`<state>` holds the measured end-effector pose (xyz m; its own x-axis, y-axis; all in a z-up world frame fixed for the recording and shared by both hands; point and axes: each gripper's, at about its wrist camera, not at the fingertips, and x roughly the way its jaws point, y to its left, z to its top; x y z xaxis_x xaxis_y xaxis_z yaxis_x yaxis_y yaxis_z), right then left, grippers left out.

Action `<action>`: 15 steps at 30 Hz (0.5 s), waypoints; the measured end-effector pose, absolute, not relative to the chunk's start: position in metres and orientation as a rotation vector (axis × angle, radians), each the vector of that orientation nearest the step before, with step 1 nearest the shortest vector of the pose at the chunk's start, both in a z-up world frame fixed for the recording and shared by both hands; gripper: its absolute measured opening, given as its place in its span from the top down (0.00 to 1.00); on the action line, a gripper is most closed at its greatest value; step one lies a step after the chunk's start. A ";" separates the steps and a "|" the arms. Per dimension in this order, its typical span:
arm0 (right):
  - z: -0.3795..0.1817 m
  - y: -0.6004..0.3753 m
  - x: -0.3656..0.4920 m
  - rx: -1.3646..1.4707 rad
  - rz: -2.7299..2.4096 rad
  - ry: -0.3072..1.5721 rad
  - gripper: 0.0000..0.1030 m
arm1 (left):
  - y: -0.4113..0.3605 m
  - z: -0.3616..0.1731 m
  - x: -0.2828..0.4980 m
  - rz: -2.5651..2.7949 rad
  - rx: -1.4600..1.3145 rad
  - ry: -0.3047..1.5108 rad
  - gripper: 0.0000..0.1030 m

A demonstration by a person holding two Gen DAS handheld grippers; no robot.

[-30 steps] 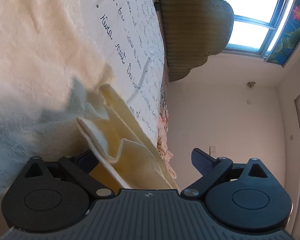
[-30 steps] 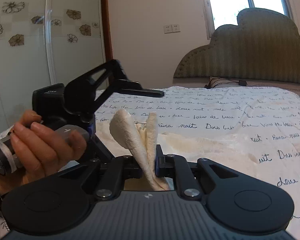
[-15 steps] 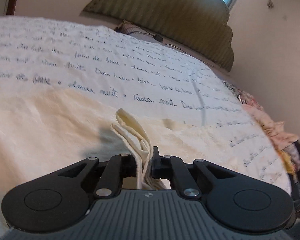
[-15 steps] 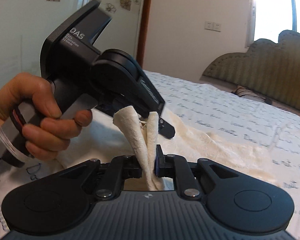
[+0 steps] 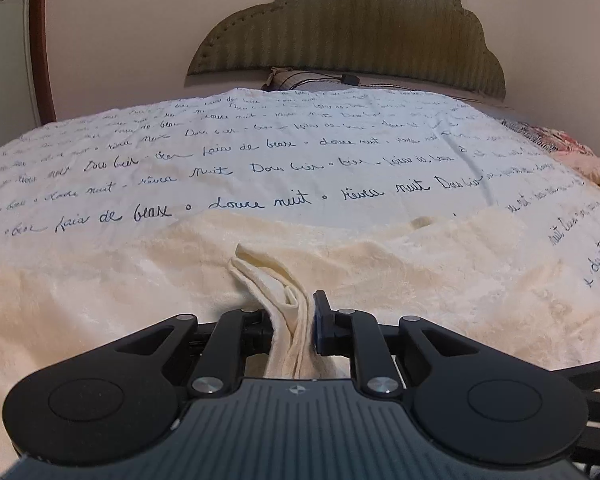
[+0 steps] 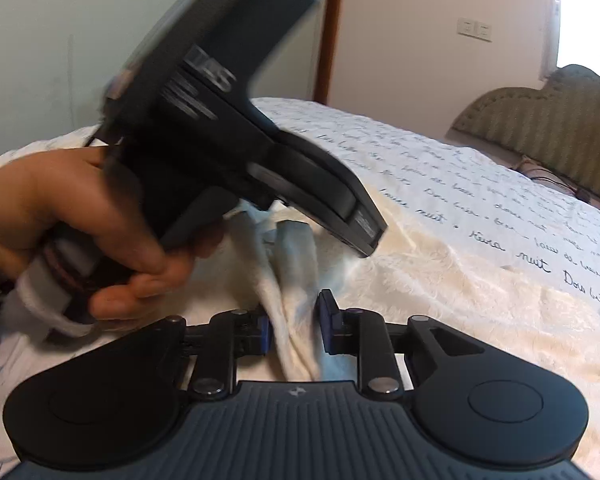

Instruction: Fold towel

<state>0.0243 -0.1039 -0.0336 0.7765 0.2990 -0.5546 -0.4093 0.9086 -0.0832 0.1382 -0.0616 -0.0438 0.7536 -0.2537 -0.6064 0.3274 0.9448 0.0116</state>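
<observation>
in my left wrist view the left gripper [image 5: 290, 326] sits low in the centre of the frame, its jaws narrow and opening, with a bunched corner of the cream towel [image 5: 276, 292] standing up between them; the cloth touches both pads. the rest of the towel spreads flat across the lower half of the frame on the white bedspread [image 5: 260, 152] printed with handwritten script. the padded green headboard [image 5: 348, 28] fills the top centre, with a pillow [image 5: 300, 78] just below it.

in my right wrist view the right gripper [image 6: 294, 330] is also narrow and opening. a fold of towel [image 6: 296, 280] rises between its jaws, against the left pad, and i can see a small gap at the right one. the person's left hand [image 6: 84, 224] at the left edge grips the blurred body of the left gripper [image 6: 240, 140], which crosses the upper middle of the frame just above that fold.
</observation>
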 end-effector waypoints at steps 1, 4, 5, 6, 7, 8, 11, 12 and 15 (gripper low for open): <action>-0.029 -0.109 0.020 -0.205 0.413 0.570 0.78 | -0.061 -0.043 0.136 -0.317 0.124 0.630 0.81; -0.009 -0.143 0.004 -0.130 0.454 0.564 0.78 | -0.055 -0.038 0.133 -0.320 0.097 0.621 0.80; -0.003 -0.158 -0.002 -0.099 0.427 0.552 0.78 | -0.053 -0.037 0.133 -0.318 0.085 0.624 0.80; 0.002 -0.173 -0.006 -0.075 0.386 0.541 0.78 | -0.051 -0.037 0.134 -0.313 0.077 0.631 0.80; 0.004 -0.190 -0.011 -0.044 0.323 0.534 0.78 | -0.049 -0.039 0.136 -0.305 0.070 0.644 0.80; 0.004 -0.207 -0.013 -0.016 0.260 0.539 0.77 | -0.048 -0.041 0.138 -0.301 0.062 0.655 0.80; -0.012 -0.244 -0.014 0.062 0.122 0.641 0.74 | -0.047 -0.044 0.139 -0.294 0.055 0.664 0.78; -0.020 -0.250 -0.018 0.075 0.121 0.700 0.74 | -0.047 -0.043 0.138 -0.291 0.062 0.659 0.75; -0.020 -0.247 -0.037 0.024 0.135 0.716 0.74 | -0.046 -0.037 0.137 -0.234 0.091 0.663 0.60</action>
<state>-0.0368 -0.2471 -0.0200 0.7464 0.1311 -0.6525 -0.1150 0.9911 0.0676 0.1375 -0.0456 -0.0369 0.7633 -0.1857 -0.6188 0.2433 0.9699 0.0089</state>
